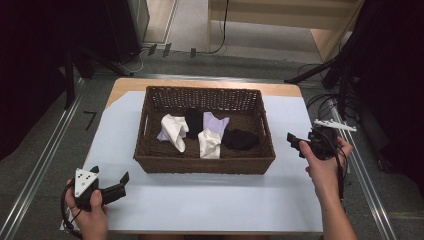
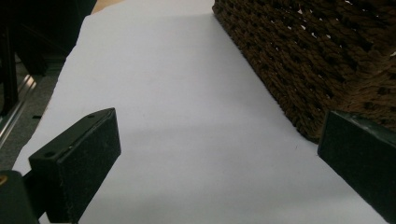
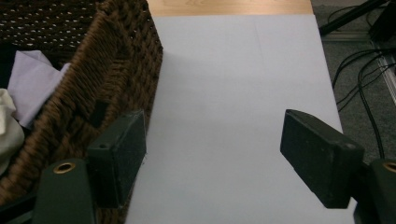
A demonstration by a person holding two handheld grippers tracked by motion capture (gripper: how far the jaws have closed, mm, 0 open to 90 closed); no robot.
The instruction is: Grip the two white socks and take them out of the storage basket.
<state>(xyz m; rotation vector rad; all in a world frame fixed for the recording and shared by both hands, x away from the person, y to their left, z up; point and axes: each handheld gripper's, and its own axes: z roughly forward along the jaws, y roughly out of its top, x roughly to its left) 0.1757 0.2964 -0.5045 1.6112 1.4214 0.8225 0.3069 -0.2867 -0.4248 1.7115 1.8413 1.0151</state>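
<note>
A pale blue-white sheet [image 1: 200,195] covers the light wooden table [image 1: 200,84], which stands on grey floor with dark stands and trailing cables at its sides. At the middle sits a rectangular dark brown wicker basket [image 1: 205,165] holding crumpled white [image 1: 175,131], lilac [image 1: 216,121] and black cloths [image 1: 239,138]. The left gripper [image 1: 120,184] rests on the sheet near the basket's front left corner, jaws apart and empty. The right gripper [image 1: 295,142] hangs just beside the basket's right wall, jaws wide and empty.
</note>
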